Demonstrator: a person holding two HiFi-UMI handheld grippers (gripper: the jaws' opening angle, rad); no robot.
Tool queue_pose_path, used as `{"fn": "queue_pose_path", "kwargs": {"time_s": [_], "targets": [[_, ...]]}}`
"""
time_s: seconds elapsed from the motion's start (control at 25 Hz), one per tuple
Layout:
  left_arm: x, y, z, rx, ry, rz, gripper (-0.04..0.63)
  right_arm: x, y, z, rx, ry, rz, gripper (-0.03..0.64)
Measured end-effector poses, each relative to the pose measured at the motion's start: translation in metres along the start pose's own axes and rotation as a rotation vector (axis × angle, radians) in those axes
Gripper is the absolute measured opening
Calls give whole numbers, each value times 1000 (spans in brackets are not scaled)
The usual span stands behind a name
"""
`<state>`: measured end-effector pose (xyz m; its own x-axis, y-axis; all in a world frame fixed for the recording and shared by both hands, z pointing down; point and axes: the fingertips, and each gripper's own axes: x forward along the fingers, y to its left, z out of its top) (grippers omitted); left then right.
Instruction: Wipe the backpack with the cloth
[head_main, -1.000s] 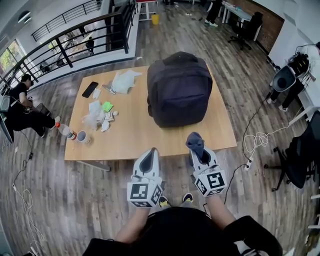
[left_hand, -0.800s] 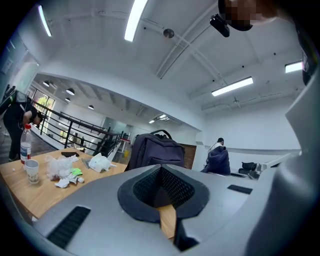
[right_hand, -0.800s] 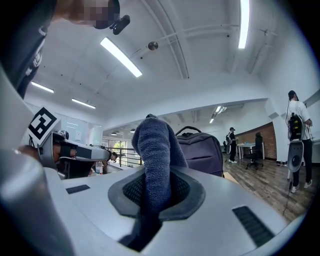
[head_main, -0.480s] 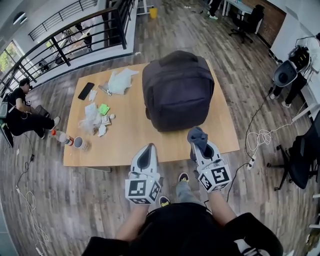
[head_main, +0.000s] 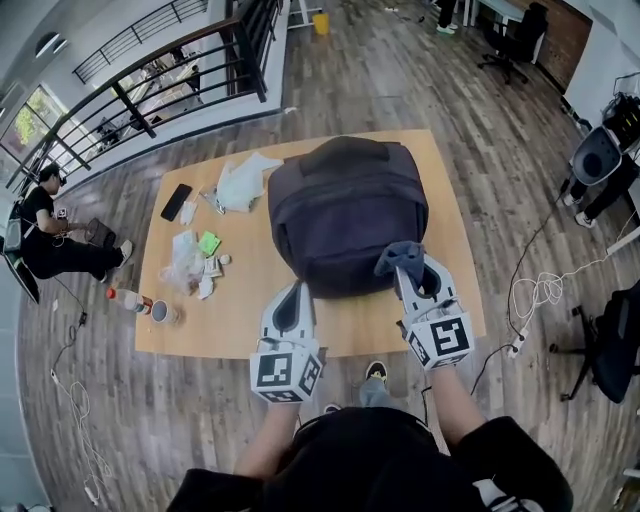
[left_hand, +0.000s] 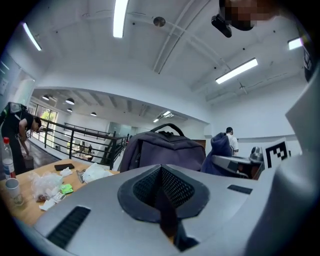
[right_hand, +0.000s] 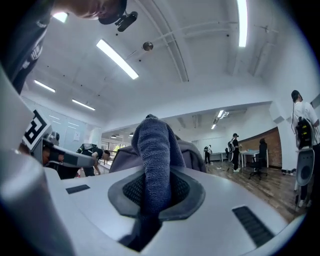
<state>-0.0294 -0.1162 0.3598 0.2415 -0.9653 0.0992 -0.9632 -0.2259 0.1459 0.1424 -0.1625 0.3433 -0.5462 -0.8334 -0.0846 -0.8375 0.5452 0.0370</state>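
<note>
The right hand-held gripper (head_main: 408, 266) pinched the soft, limp cloth (head_main: 397, 256) by its bunch, near the squashy-looking backpack (head_main: 345, 215) at frame centre; the left hand-held gripper (head_main: 296, 298) was pressed together, empty.

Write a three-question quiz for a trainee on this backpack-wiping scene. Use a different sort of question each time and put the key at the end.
1. Multiple choice: what do the right tongs hold?
A) a paper cup
B) a blue-grey cloth
C) a plastic bag

2. True or false: the left tongs hold a second cloth.

3. Fill in: in the head view, the black phone lies on the table to the ____ of the backpack.

Key: 1 B. 2 False: the left tongs are shut and empty. 3 left.
</note>
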Motion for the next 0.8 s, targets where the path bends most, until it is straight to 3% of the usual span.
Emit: {"fn": "queue_pose_path", "kwargs": {"time_s": [0.16, 0.44, 0.64, 0.8], "targets": [[9, 19, -1, -9, 10, 42, 15, 32, -30, 21, -14, 37, -30, 41], [7, 48, 3, -26, 13, 23, 15, 71, -24, -10, 29, 227, -70, 41], [-5, 73, 11, -19, 1, 17, 15, 111, 21, -20, -15, 313, -50, 41], [-16, 93, 10, -17, -1, 33, 15, 149, 113, -15, -38, 314, 120, 41]]}}
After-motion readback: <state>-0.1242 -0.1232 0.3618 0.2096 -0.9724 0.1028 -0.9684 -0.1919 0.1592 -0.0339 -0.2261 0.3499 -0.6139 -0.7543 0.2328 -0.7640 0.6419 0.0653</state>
